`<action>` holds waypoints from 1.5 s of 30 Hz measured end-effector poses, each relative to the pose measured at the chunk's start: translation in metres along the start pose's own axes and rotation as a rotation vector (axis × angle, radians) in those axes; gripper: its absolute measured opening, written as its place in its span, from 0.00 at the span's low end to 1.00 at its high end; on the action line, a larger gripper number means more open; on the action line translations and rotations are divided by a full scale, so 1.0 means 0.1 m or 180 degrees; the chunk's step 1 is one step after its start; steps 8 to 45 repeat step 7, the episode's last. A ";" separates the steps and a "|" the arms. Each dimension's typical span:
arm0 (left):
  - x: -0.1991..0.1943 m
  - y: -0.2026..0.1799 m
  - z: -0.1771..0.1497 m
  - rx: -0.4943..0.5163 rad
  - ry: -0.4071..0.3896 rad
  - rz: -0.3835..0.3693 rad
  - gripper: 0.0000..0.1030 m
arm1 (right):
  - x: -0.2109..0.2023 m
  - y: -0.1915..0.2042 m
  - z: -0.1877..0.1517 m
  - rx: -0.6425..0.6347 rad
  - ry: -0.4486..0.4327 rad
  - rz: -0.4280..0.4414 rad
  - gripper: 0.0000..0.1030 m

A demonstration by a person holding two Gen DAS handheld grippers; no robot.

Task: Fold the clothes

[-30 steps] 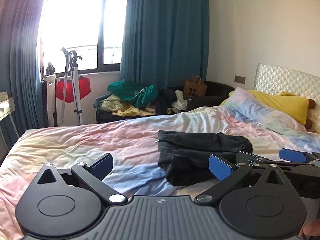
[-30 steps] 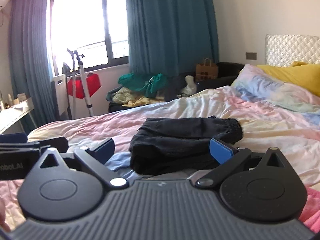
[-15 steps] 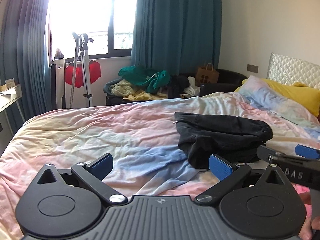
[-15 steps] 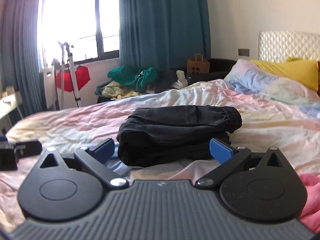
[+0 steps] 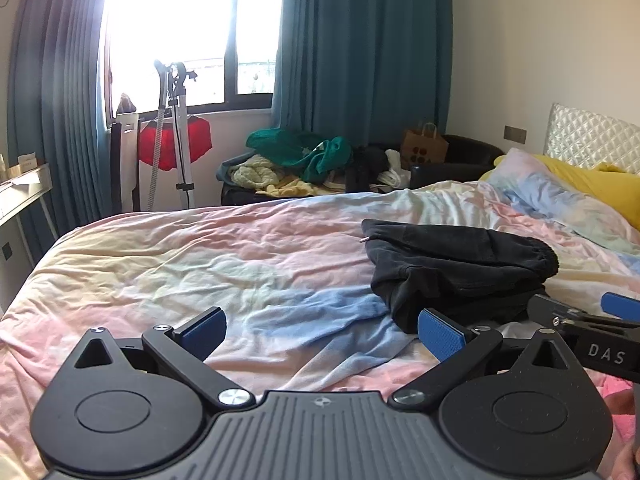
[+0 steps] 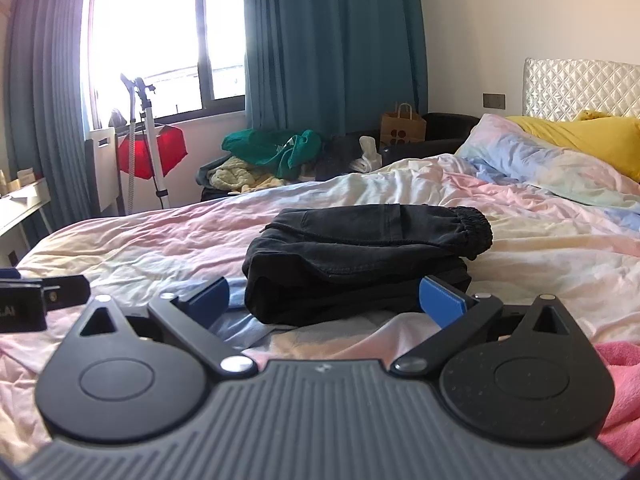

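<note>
- The black garment [image 6: 360, 256] lies folded into a thick bundle on the pastel bedsheet [image 5: 200, 264], its elastic cuff end turned toward the yellow pillow [image 6: 580, 136].
- The right gripper [image 6: 323, 302] hangs just short of the bundle's near edge, jaws spread wide and empty, one blue pad on each side of the bundle's front.
- The left gripper [image 5: 322, 330] is also spread wide and holds nothing; it sits off to the window side of the bundle, over bare sheet, and its tip shows at the left edge of the right wrist view.
- This piece looks finished, judging by its stacked layers. The sensible step seems to be either squaring the bundle or moving to the next item.
- If tidying, come in low and level, and nip only the loose upper flap, so the lower layers are not dragged.
- A pink cloth [image 6: 618, 380] lies nearer the person than the bundle, probably next in line.
</note>
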State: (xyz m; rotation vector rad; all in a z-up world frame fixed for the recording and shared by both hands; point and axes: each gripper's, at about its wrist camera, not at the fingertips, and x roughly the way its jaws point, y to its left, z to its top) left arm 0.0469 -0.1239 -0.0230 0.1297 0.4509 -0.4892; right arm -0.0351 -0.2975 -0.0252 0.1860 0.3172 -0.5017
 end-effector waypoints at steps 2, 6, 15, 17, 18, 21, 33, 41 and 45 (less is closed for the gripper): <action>0.00 0.01 -0.01 0.0007 0.0011 0.0029 1.00 | -0.02 0.01 0.00 -0.0008 -0.0018 0.0001 1.00; -0.01 0.07 0.01 -0.0020 0.0013 0.0062 1.00 | -0.04 -0.01 0.00 0.0007 -0.0032 0.0024 1.00; -0.02 0.09 0.01 -0.0036 0.0011 0.0062 1.00 | -0.05 -0.02 0.00 0.0018 -0.0042 0.0040 1.00; -0.02 0.09 0.01 -0.0036 0.0011 0.0062 1.00 | -0.05 -0.02 0.00 0.0018 -0.0042 0.0040 1.00; -0.02 0.09 0.01 -0.0036 0.0011 0.0062 1.00 | -0.05 -0.02 0.00 0.0018 -0.0042 0.0040 1.00; -0.02 0.09 0.01 -0.0036 0.0011 0.0062 1.00 | -0.05 -0.02 0.00 0.0018 -0.0042 0.0040 1.00; -0.02 0.09 0.01 -0.0036 0.0011 0.0062 1.00 | -0.05 -0.02 0.00 0.0018 -0.0042 0.0040 1.00; -0.02 0.09 0.01 -0.0036 0.0011 0.0062 1.00 | -0.05 -0.02 0.00 0.0018 -0.0042 0.0040 1.00; -0.02 0.09 0.01 -0.0036 0.0011 0.0062 1.00 | -0.05 -0.02 0.00 0.0018 -0.0042 0.0040 1.00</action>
